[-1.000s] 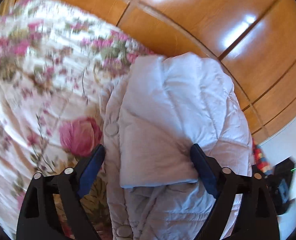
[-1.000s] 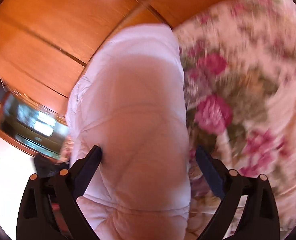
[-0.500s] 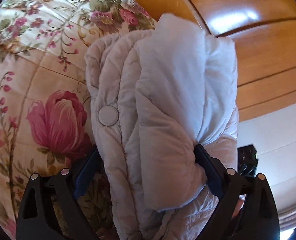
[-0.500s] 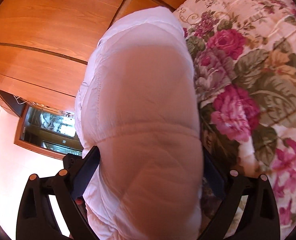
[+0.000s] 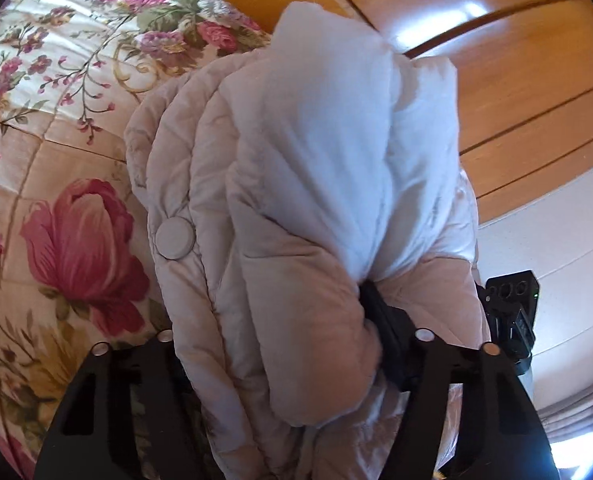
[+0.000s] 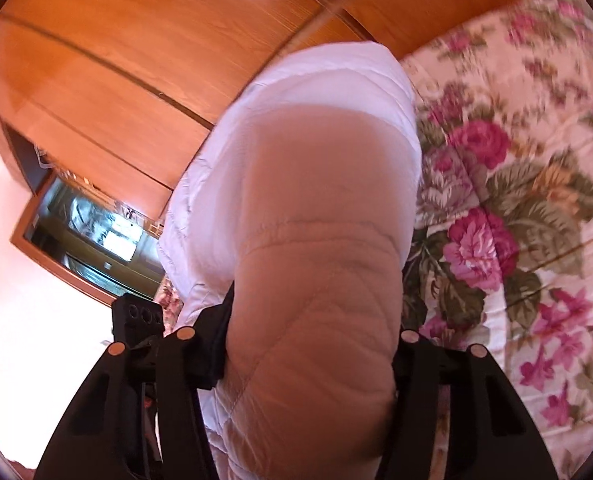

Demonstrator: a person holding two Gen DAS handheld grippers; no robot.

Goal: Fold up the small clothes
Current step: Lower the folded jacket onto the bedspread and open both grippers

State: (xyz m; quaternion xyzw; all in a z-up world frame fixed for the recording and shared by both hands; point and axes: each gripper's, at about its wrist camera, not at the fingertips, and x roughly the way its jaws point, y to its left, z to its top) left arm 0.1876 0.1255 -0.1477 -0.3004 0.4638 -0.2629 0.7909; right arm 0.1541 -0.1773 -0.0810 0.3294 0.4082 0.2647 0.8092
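A folded, pale quilted jacket point(image 5: 296, 160) with a round snap button point(image 5: 175, 237) lies bunched at the edge of a floral bedspread point(image 5: 56, 160). My left gripper point(image 5: 272, 320) is closing on one end of the bundle. Its right finger point(image 5: 376, 316) digs into the padding, and the left finger is hidden behind the fabric. In the right wrist view the same jacket point(image 6: 316, 200) fills the middle. My right gripper point(image 6: 312, 320) is closing on it from the opposite end, both fingers pressed against its sides. Each wrist view shows the other gripper's black body past the bundle.
Wooden wardrobe doors point(image 5: 496, 80) stand close behind the bed's edge. A white wall point(image 5: 556, 240) lies beyond. The right wrist view shows a wood-framed glass panel point(image 6: 92, 236) low on the left and open bedspread point(image 6: 516, 200) on the right.
Both grippers have narrowed from wide open around the bundle to squeezing it. The left view has tilted onto the jacket, and the right view has shifted, with motion blur.
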